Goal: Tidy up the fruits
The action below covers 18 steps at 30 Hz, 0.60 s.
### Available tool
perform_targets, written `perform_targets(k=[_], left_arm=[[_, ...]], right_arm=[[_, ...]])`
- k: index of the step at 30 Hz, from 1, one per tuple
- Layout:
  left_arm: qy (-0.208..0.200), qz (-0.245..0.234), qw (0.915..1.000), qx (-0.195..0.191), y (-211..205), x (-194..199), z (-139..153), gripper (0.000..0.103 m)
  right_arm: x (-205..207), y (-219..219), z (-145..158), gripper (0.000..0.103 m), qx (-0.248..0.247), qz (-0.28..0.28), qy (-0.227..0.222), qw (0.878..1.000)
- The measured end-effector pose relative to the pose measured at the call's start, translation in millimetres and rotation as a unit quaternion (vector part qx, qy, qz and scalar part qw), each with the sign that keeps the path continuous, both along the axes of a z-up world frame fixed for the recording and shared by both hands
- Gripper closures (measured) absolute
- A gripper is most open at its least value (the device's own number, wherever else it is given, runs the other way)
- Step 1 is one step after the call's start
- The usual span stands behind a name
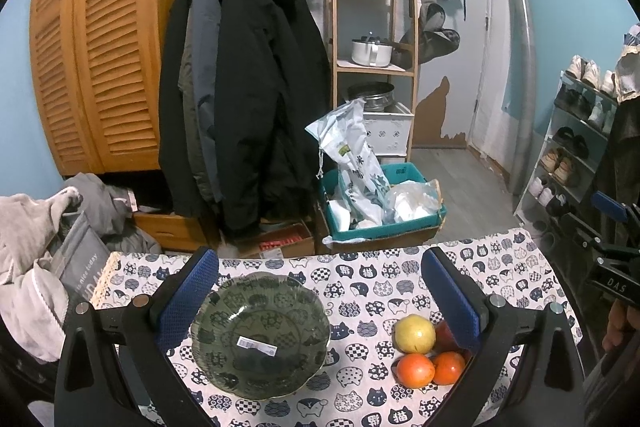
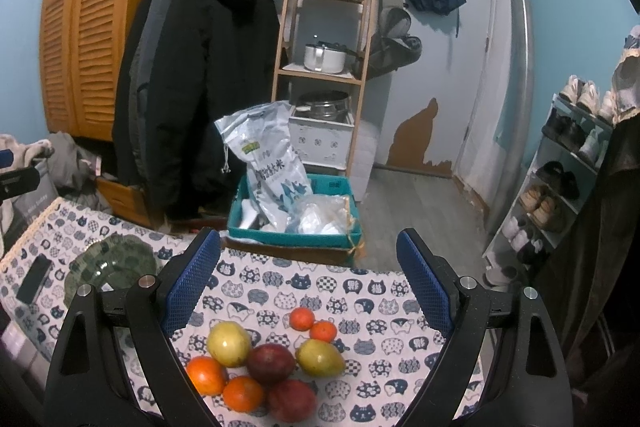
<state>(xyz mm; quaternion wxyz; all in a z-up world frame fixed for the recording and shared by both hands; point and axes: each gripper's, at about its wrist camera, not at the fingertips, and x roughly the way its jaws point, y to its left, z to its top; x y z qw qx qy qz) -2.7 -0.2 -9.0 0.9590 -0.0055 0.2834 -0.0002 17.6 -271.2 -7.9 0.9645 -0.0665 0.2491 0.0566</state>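
A green glass bowl (image 1: 260,335) sits empty on the cat-print tablecloth (image 1: 360,287), between the fingers of my open left gripper (image 1: 320,299). To its right lie a yellow fruit (image 1: 415,333) and two oranges (image 1: 416,369). In the right wrist view my open right gripper (image 2: 308,287) hovers over a pile of fruit: a yellow fruit (image 2: 229,343), a dark red fruit (image 2: 271,363), a yellow-green fruit (image 2: 320,357), oranges (image 2: 206,375), two small tangerines (image 2: 302,319). The bowl (image 2: 112,267) shows at the left there.
A black phone (image 2: 34,279) lies on the cloth left of the bowl. Beyond the table's far edge stand a teal crate with bags (image 2: 294,215), hanging coats (image 1: 240,99), a wooden shelf (image 1: 372,27) and a shoe rack (image 2: 560,179). Grey clothes (image 1: 32,259) lie left.
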Motion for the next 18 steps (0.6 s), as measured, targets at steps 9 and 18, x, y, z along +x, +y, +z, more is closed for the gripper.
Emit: perform_targets(k=[9,18], left_arm=[[0.021,-0.009,0.9997,0.008,-10,8,-12,0.001],[0.062,-0.024,0.9977,0.015,-23,20,-36,0.001]], right_arm=[[3,-13,-13,0.015,0.009,-0.004,0.023,1.000],[12,-20,-39,0.015,-0.003,-0.011,0.070,0.998]])
